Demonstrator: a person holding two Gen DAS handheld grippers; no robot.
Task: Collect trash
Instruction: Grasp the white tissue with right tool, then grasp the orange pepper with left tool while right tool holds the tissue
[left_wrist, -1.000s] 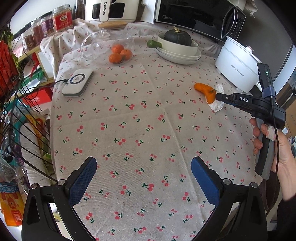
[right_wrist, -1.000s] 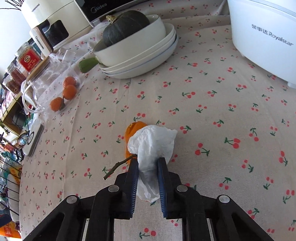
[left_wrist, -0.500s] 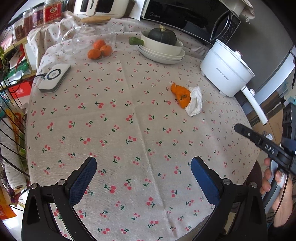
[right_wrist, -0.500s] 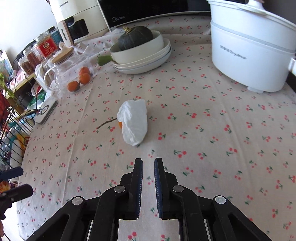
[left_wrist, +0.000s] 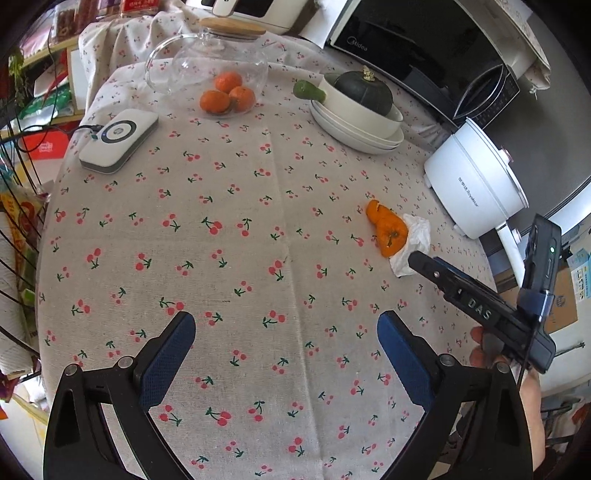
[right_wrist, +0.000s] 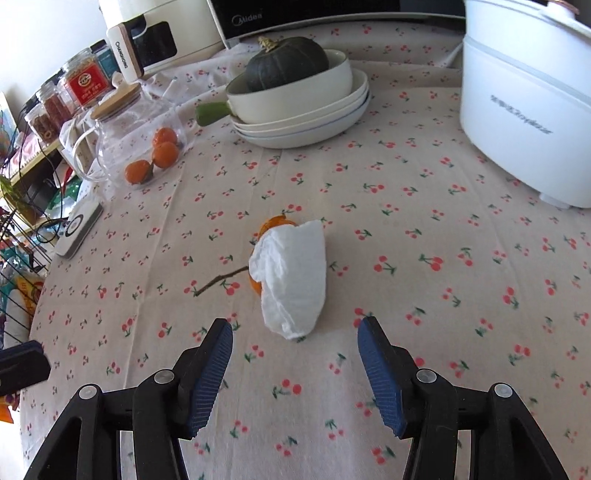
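Observation:
A crumpled white tissue (right_wrist: 291, 280) lies on the cherry-print tablecloth (right_wrist: 406, 240), partly covering a piece of orange peel (right_wrist: 275, 223); a thin twig (right_wrist: 221, 280) sticks out to its left. My right gripper (right_wrist: 293, 323) hovers just in front of the tissue. Its jaws are opening, and the tissue's near tip lies between the fingertips without touching either pad. In the left wrist view the peel (left_wrist: 388, 230) and tissue (left_wrist: 415, 240) sit at the right, with the right gripper (left_wrist: 421, 258) beside them. My left gripper (left_wrist: 285, 317) is open over bare cloth, holding nothing.
A white electric pot (right_wrist: 524, 103) stands at the back right. Stacked bowls holding a dark green squash (right_wrist: 288, 62) are behind the tissue, and a glass jar with mandarins (right_wrist: 140, 140) is at the back left. A white charging pad (left_wrist: 118, 140) and a wire rack (left_wrist: 14, 236) are at the left.
The right gripper let go of the tissue, pulled back with jaws shut, then came close again with jaws spread. The tissue stayed on the table over the peel. The left gripper shifted and rolled slightly.

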